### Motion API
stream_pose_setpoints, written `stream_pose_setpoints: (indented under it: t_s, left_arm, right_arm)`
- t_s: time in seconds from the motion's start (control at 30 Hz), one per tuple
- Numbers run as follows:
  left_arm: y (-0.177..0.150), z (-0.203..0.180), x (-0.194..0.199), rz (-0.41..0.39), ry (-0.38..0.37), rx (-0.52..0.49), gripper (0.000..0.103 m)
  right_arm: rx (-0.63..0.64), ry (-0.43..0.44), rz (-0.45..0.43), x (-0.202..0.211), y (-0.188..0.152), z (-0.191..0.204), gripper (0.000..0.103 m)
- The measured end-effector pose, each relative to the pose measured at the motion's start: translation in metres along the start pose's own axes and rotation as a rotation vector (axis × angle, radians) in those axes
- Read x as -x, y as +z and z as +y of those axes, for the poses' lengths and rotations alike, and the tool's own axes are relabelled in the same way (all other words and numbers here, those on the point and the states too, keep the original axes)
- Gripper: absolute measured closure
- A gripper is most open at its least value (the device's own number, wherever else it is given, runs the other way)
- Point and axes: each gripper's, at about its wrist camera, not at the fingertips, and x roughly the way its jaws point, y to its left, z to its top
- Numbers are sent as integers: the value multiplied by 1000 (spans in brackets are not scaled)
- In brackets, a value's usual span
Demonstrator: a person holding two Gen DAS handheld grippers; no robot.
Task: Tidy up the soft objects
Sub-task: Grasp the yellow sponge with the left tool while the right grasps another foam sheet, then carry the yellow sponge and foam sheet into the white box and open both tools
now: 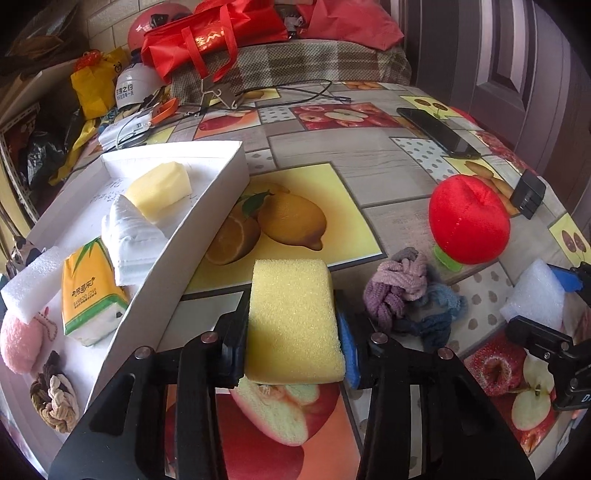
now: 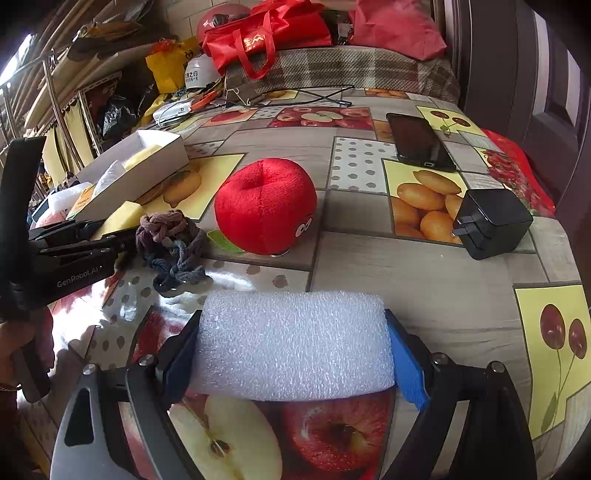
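- A table under a fruit-print cloth fills both views, with a plaid cushion and a red bag at its far end.
- A white box sits on the table's left side. It holds a yellow sponge, a folded white cloth, a tissue pack, a white foam piece, a pink plush and a bundle of brown hair ties.
- The left gripper is clamped on a second yellow sponge block, held just beside the box's near wall, above the cloth.
- The right gripper is closed on a white foam block, its blue pads pressed against both ends, low over the table's near edge.
- A red plush apple, with a green leaf at its base and eyes on one side, rests mid-table, well apart from the box.
- A tangle of purple and blue hair ties lies just beside the apple, between it and the left gripper.
- A black phone lies flat toward the far right of the table.
- A black charger rests on its side on the right, near the phone.
- Black cables trail across the far end.
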Motion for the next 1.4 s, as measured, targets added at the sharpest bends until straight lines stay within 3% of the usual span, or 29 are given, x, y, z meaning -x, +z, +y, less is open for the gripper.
stream_pose_setpoints:
  t_s: [0.23,0.47,0.67,0.77,1.0,1.4]
  left_arm:
    - [-5,-5,37,-193,-15,-23,64]
    - [-15,-5,71,-377,28,-12,64]
    - [-20,6,79,-429,25,37,63]
    - [-23,7,84,-447,21,38,63]
    - [-38,18,100,-501,42,18,63]
    - [-68,110,115,-492,158,163,63]
  right_arm:
    - [-57,6,-51,9,0,-10,14]
    - [-51,-66,-239,37,0,1,14]
    - [36,-96,-453,57,2,35,14]
    - [95,-112,-513,60,2,56,14]
    - [136,-88,-521,45,15,90,14]
    - [198,-9,-531,25,25,153,14]
